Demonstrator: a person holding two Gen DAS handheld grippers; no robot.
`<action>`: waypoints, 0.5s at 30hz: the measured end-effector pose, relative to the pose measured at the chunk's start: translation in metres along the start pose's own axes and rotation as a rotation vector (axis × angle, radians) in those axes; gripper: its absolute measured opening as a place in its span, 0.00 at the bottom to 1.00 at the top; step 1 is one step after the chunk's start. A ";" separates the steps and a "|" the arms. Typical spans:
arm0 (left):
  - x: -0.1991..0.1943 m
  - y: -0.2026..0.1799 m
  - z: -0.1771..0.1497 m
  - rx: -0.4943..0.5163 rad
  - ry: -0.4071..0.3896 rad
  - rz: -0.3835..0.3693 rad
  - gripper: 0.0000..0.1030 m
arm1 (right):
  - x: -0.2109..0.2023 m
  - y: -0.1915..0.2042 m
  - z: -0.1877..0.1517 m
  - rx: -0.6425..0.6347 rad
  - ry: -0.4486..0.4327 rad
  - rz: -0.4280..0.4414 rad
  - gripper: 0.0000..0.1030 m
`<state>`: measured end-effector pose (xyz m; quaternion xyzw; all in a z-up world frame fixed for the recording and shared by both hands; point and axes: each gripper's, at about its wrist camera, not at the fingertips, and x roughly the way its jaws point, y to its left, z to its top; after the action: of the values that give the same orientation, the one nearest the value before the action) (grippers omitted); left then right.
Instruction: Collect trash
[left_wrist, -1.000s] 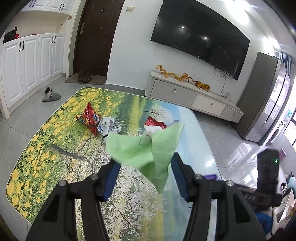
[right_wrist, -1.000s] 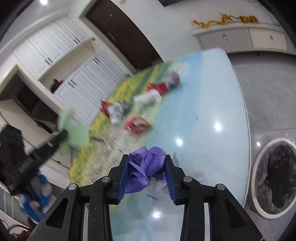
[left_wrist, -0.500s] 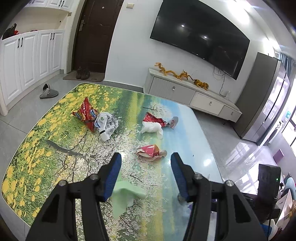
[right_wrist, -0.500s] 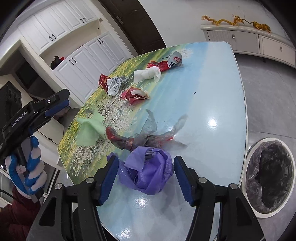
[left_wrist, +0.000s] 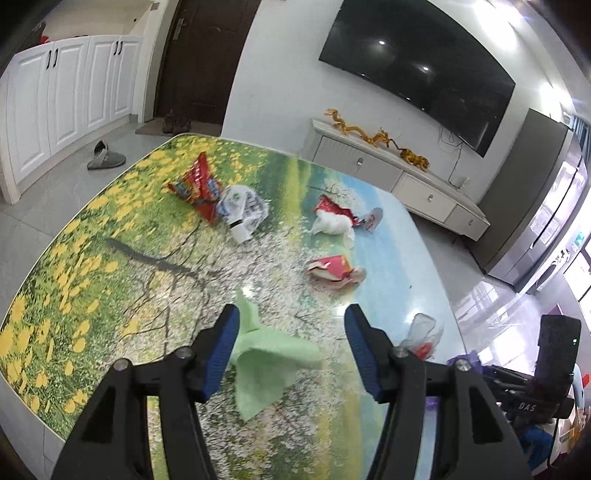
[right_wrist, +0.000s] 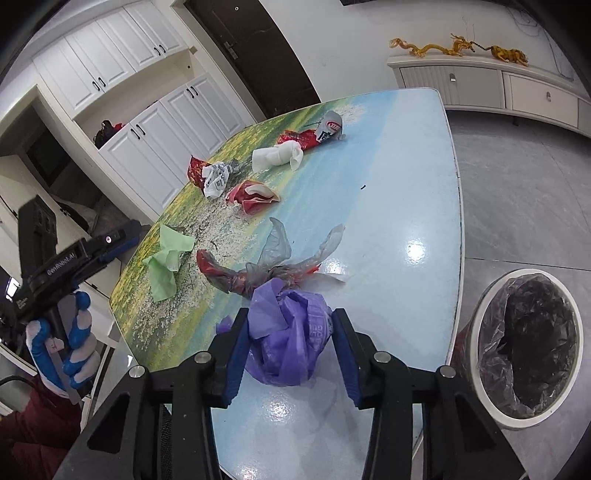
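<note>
Trash lies scattered over a glossy tabletop (right_wrist: 406, 177) printed with a landscape of yellow flowers, blossom trees and pale blue sky. Nearest the right hand-held gripper (right_wrist: 290, 349) sits a crumpled purple bag (right_wrist: 291, 339), between the blue pads, which stand spread apart; whether they touch it I cannot tell. Just beyond it lies a twisted clear-and-red plastic bag (right_wrist: 266, 269). A green bag (left_wrist: 266, 354) rests on the tabletop between the fingers of the left hand-held gripper (left_wrist: 291, 350), whose jaws are wide apart. Farther back are a red-and-white wrapper (left_wrist: 334, 269), a white wad (left_wrist: 330, 223) touching a red packet (left_wrist: 330, 206), a white printed bag (left_wrist: 242, 206) and a red snack packet (left_wrist: 197, 184) beside it.

On the grey tiled floor at the right edge of the tabletop stands a white bin (right_wrist: 524, 354) lined with a dark bag. White panelled cupboards (left_wrist: 66, 92) run along one wall next to a dark wooden door (left_wrist: 199, 62), with a grey slipper (left_wrist: 105, 160) on the floor and shoes on the doormat. A large black television (left_wrist: 417, 70) hangs above a low white cabinet (left_wrist: 391, 173) carrying golden dragon figures (left_wrist: 376, 134).
</note>
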<state>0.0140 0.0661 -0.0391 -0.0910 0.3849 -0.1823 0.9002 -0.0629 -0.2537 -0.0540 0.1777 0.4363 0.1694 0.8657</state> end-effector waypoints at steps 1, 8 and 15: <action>0.000 0.004 -0.002 -0.004 0.000 0.007 0.62 | -0.001 -0.001 0.000 0.003 -0.005 0.002 0.39; 0.015 0.008 -0.014 0.027 0.044 0.046 0.66 | -0.005 -0.008 -0.005 0.039 -0.028 0.016 0.37; 0.037 0.006 -0.022 0.050 0.088 0.043 0.66 | -0.003 -0.013 -0.006 0.057 -0.027 0.023 0.35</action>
<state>0.0230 0.0559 -0.0808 -0.0522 0.4213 -0.1761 0.8881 -0.0680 -0.2653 -0.0608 0.2094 0.4271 0.1642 0.8642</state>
